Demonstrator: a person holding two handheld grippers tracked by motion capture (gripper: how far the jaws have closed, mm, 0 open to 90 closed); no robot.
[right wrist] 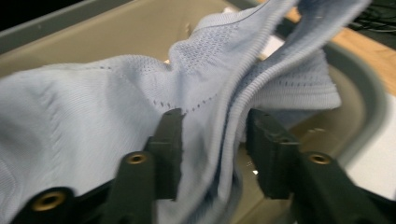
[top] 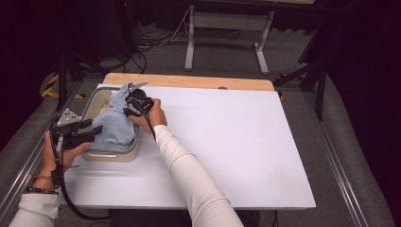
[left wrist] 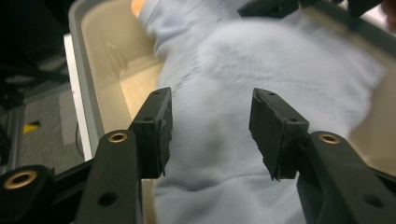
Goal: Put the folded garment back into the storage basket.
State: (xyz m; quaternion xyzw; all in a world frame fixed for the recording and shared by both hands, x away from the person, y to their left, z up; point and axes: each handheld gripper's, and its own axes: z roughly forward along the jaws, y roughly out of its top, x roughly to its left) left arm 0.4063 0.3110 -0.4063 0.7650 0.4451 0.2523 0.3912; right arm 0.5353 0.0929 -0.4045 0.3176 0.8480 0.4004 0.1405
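High view: light blue cloth (top: 115,126) lies bunched in a beige tub (top: 113,155) at the table's (top: 236,156) left edge, one corner sticking up over the far rim. Left gripper (top: 97,131) sits at the tub's near-left side, right gripper (top: 134,105) at the far side over the cloth. Left gripper view: jaws parted, cloth (left wrist: 261,70) spread just beyond them, pads not pressing on it. Right gripper view: jaws parted, a ribbed fold of cloth (right wrist: 233,107) hangs between them, loose, not pinched. Both grippers released.
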